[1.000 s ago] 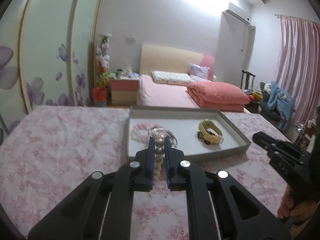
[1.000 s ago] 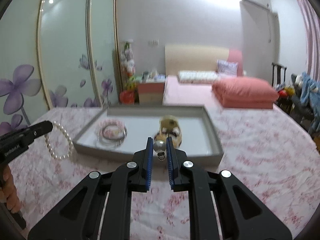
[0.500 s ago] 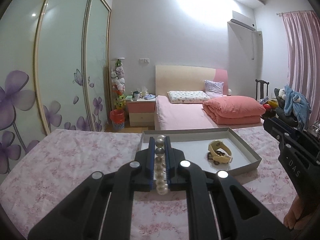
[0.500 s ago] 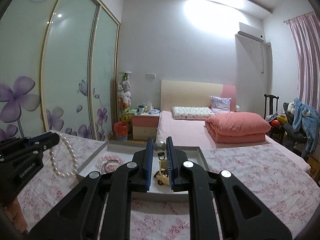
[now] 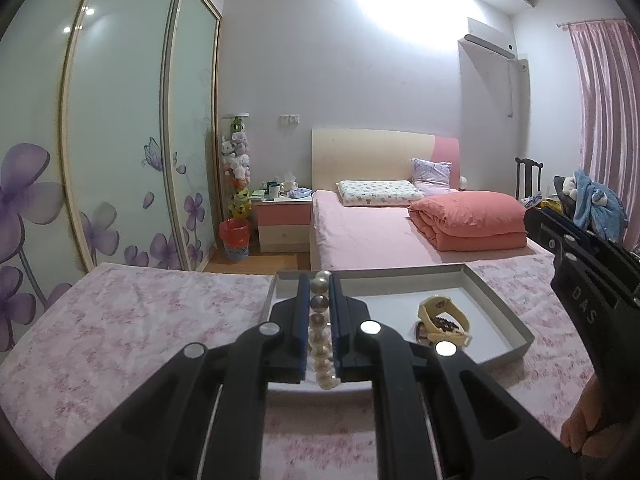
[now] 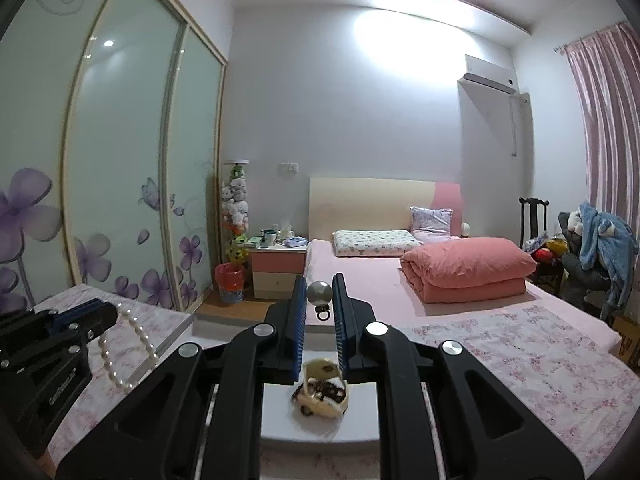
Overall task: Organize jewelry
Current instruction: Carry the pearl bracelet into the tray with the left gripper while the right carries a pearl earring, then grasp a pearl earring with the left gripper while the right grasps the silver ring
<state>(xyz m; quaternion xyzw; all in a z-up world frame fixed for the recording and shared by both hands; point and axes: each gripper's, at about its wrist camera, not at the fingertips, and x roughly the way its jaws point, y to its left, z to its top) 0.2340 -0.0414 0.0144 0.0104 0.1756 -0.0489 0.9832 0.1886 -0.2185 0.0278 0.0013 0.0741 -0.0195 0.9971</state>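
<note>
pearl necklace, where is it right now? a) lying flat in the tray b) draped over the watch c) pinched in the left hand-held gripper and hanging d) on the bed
c: the pearl necklace runs between the shut fingers of the left hand-held gripper, and the right wrist view shows its loop hanging from that gripper over the tablecloth, outside the tray.

White pearl strand point(image 5: 322, 354) (pink floral cloth point(image 5: 132, 320))
</note>
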